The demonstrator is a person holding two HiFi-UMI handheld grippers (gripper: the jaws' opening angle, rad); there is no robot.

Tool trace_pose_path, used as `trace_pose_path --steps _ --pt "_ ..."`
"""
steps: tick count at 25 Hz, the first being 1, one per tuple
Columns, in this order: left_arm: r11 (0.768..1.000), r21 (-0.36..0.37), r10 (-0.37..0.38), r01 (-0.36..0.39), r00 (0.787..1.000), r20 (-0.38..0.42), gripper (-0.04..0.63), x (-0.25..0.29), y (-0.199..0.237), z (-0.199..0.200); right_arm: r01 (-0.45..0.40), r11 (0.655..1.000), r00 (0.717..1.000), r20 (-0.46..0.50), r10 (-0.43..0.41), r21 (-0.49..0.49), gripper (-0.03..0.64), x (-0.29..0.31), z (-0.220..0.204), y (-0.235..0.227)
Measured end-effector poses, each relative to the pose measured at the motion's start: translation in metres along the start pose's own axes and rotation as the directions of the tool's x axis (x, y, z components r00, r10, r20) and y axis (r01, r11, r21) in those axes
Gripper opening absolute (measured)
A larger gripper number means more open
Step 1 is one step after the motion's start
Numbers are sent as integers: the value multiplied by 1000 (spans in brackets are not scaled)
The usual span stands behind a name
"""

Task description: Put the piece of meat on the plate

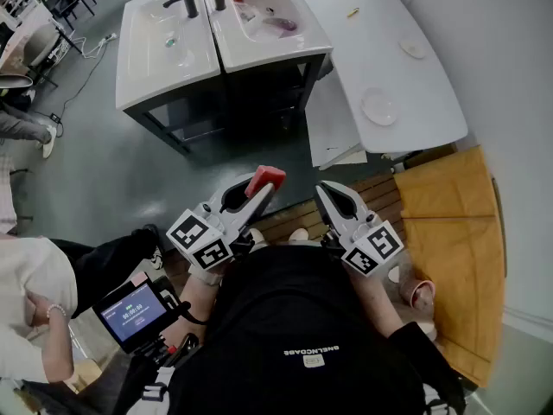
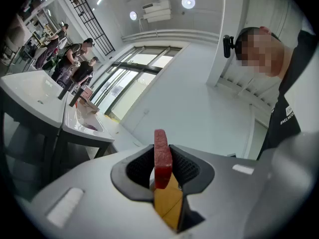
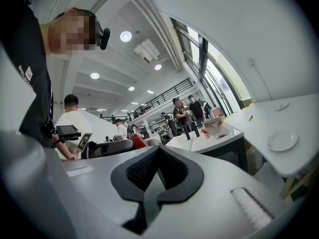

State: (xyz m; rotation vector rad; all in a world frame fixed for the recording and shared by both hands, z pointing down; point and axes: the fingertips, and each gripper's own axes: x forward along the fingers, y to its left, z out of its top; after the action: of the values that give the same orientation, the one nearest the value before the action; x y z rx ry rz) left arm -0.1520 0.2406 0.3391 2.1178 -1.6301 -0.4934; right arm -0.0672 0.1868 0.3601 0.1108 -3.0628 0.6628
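Observation:
In the left gripper view a flat red piece of meat [image 2: 161,158] stands on edge between the black pads of my left gripper [image 2: 162,169], which is shut on it. The head view shows the meat [image 1: 266,179] sticking out of the left gripper [image 1: 257,190], held level in front of my torso. Beside it my right gripper [image 1: 327,194] is shut with nothing in it; its pads [image 3: 142,169] meet in the right gripper view. A white plate [image 1: 379,107] lies on the long white table [image 1: 346,50] ahead to the right, and the plate [image 3: 282,141] also shows in the right gripper view.
Two white sinks [image 1: 173,37] on a dark frame stand ahead to the left. A second small plate [image 1: 413,48] lies farther along the table. A wooden bench [image 1: 454,232] is at my right. A person [image 1: 34,309] with a screen [image 1: 130,311] stands close on my left.

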Motion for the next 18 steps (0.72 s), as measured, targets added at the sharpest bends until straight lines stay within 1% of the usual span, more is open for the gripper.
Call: trace_pose_path --steps 8,12,18 --pt "1000 -14 13 -13 1000 6 108 -14 11 -9 3 1000 1000 -7 -3 5 2 4 -15 4" --pt "999 -25 21 -21 1000 -2 109 -13 12 -12 4 1000 1000 -11 -4 21 2 3 -17 0" --pt "999 -46 9 -9 1000 -13 109 -40 22 -18 24 999 1000 19 -25 48 3 10 -32 20"
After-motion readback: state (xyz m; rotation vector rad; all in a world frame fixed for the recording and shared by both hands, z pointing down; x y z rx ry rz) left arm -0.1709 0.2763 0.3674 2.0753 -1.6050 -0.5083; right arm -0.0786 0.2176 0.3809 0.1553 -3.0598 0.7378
